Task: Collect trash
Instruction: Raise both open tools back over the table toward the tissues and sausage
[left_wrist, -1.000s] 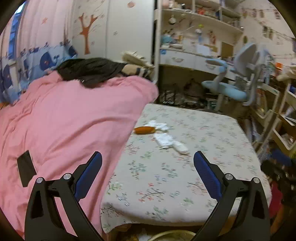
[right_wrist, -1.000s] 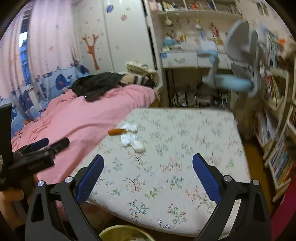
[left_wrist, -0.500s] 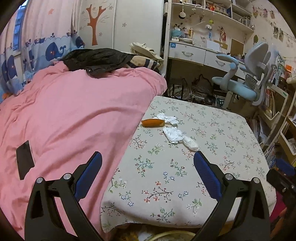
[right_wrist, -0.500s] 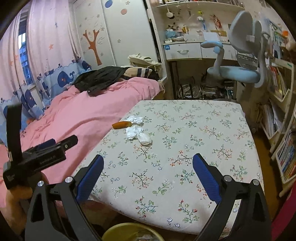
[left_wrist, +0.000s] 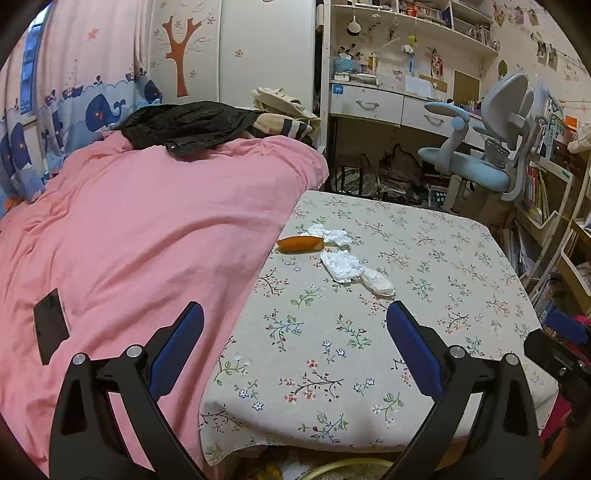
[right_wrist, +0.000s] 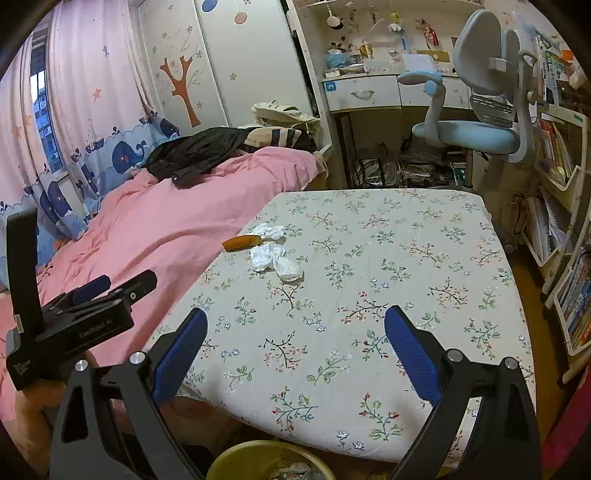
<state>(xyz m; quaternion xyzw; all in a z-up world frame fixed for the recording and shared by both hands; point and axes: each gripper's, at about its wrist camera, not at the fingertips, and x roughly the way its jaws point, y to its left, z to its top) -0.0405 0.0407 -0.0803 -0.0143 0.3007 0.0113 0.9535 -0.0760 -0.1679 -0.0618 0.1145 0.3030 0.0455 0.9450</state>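
Kid's bedroom, floral bedsheet (right_wrist: 388, 258) filling mid-frame with the pink duvet (left_wrist: 140, 236) on the left, desk and chair behind. My trash sits just left of centre near the duvet edge: orange peel (right_wrist: 241, 242) with three crumpled tissues (right_wrist: 271, 256) touching or just beside it, and the yellow bin (right_wrist: 266, 461) at bottom centre, below the bed edge. My left gripper (left_wrist: 295, 332) and right gripper (right_wrist: 295, 334) both hang wide apart and empty, well short of the trash, probably lined up for a reach.
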